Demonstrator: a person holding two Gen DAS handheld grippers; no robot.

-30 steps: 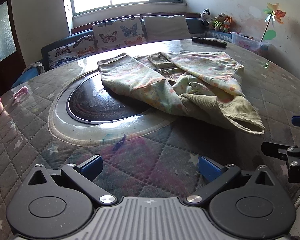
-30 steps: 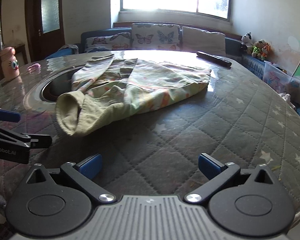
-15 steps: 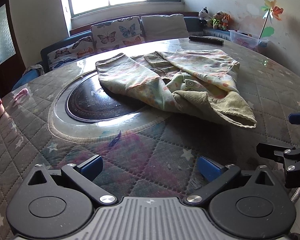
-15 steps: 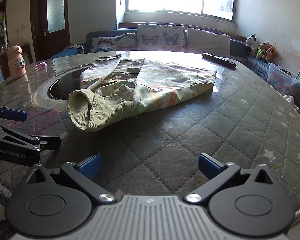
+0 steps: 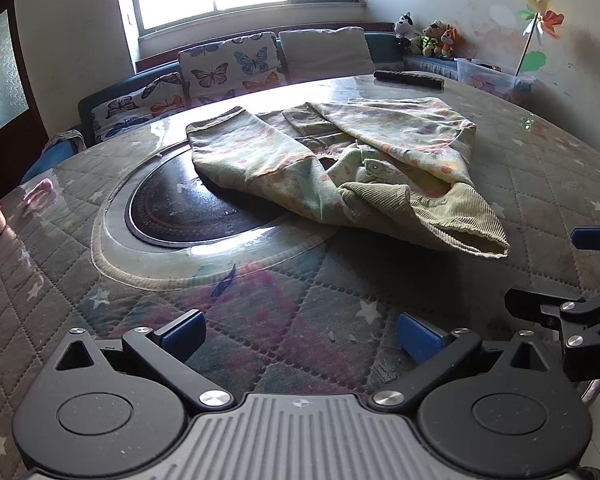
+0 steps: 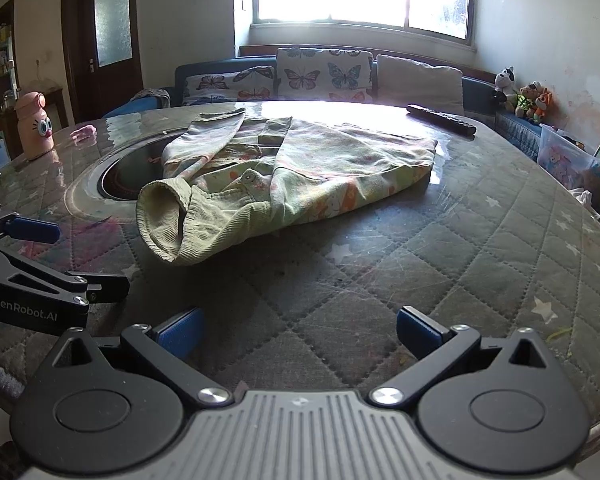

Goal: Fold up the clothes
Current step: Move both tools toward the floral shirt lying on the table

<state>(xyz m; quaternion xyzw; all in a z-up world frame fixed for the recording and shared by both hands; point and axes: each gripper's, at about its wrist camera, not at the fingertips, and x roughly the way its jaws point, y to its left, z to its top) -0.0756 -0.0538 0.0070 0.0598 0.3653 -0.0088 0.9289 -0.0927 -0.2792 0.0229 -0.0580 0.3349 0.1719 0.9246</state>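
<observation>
Left tool point(image 5: 300, 334) and right tool point(image 6: 298, 330) both sat spread wide with nothing between the blue pads, low at the near edge of the quilted surface point(image 6: 440, 264). The garment point(image 6: 284, 176), pastel-printed with a corduroy lining, lay ahead of both near mid-surface, bunched and partly doubled over, one sleeve point(image 5: 252, 160) draped across the dark round inset point(image 5: 188, 212). Looked soft, light and limp, so it should drape and drag on the glossy cover rather than hold shape. Best grips, I'd judge: the thick ribbed cuff point(image 6: 162, 220) nearest the tools, or hem corners. Remote point(image 6: 440, 119) sat at the far edge.
</observation>
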